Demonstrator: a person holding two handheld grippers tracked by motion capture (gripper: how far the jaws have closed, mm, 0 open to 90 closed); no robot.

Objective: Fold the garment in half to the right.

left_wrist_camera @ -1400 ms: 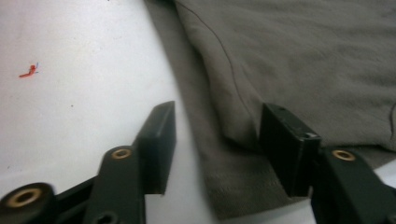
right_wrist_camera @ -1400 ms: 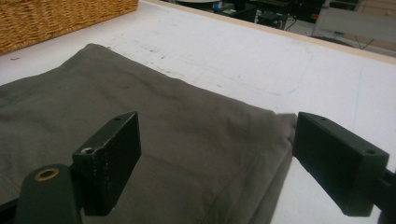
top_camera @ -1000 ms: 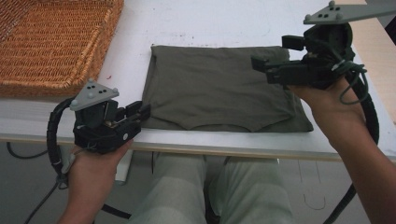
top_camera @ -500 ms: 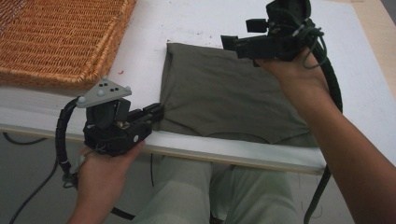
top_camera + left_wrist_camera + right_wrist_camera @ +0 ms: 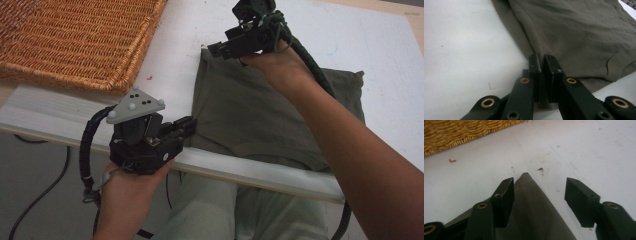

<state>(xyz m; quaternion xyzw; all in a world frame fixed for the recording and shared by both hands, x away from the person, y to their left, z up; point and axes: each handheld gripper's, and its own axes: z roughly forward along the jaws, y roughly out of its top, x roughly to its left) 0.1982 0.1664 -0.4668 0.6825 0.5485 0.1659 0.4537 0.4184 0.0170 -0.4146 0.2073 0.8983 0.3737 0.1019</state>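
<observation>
An olive-green folded cloth [image 5: 250, 110] lies flat on the white table [image 5: 350, 35]. My left gripper [image 5: 187, 125] sits at the cloth's near left edge. In the left gripper view its jaws [image 5: 543, 58] are shut on the cloth's [image 5: 579, 32] edge. My right gripper [image 5: 215, 48] reaches over the cloth to its far left corner. In the right gripper view that pointed corner [image 5: 534, 210] lies between the jaws [image 5: 539, 190]. They have just been closing but still stand apart, the right pad clear of the fabric.
A wicker basket [image 5: 65, 40] takes up the table's far left, close to the cloth; its rim [image 5: 454, 135] is beyond the right gripper. The table's near edge [image 5: 280, 172] runs just under the left gripper. The person's legs are below it.
The right gripper has swept left along the cloth's far side to its far left corner, its jaws narrowing. The left gripper has stayed at the near left edge.
</observation>
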